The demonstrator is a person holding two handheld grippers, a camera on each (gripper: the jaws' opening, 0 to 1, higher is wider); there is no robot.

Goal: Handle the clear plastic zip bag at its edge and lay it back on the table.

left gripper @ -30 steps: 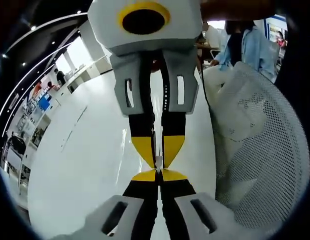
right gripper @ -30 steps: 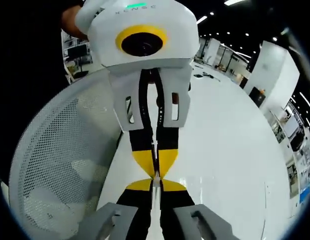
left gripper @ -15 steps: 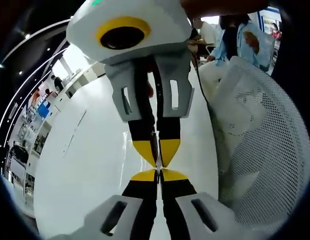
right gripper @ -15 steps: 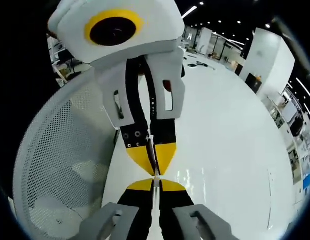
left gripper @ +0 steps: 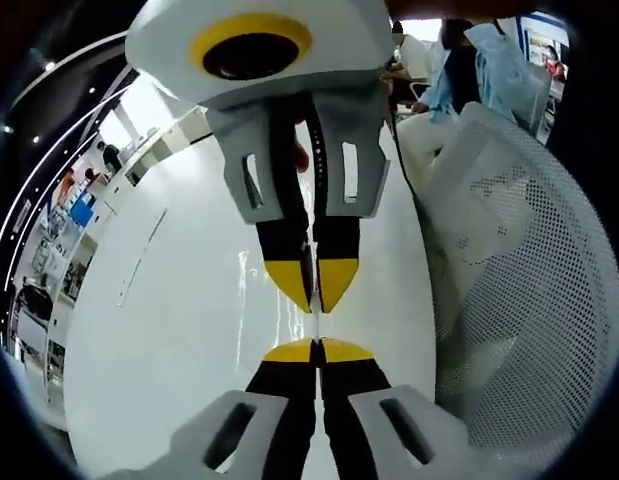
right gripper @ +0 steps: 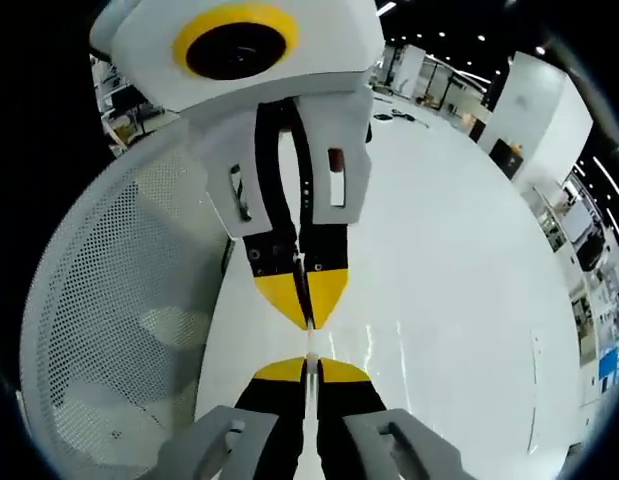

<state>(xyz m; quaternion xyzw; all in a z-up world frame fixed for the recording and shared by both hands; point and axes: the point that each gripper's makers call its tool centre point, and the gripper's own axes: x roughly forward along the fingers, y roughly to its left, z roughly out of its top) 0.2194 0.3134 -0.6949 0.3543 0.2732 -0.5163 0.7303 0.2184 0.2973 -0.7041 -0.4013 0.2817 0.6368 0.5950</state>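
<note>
The clear plastic zip bag [left gripper: 316, 322] shows edge-on as a thin pale strip stretched between two grippers that face each other tip to tip. In the left gripper view, my left gripper [left gripper: 316, 346] rises from the bottom, its yellow-tipped jaws shut on the strip. My right gripper [left gripper: 314, 298] hangs down from the top, also shut on it. In the right gripper view, my right gripper [right gripper: 307, 366] is at the bottom and the left gripper [right gripper: 307, 316] points down at it. The bag [right gripper: 310, 342] spans the small gap between them. Most of the bag is too thin to make out.
A glossy white table [left gripper: 159, 310] [right gripper: 449, 260] lies under both grippers. A white mesh chair back [left gripper: 519, 300] [right gripper: 109, 330] stands close beside its edge. People sit at the far end [left gripper: 459, 70]. Desks and shelves line the dark hall behind.
The two grippers' tips, almost touching a second ago, now stand a small gap apart with the strip showing between them. Both stay shut.
</note>
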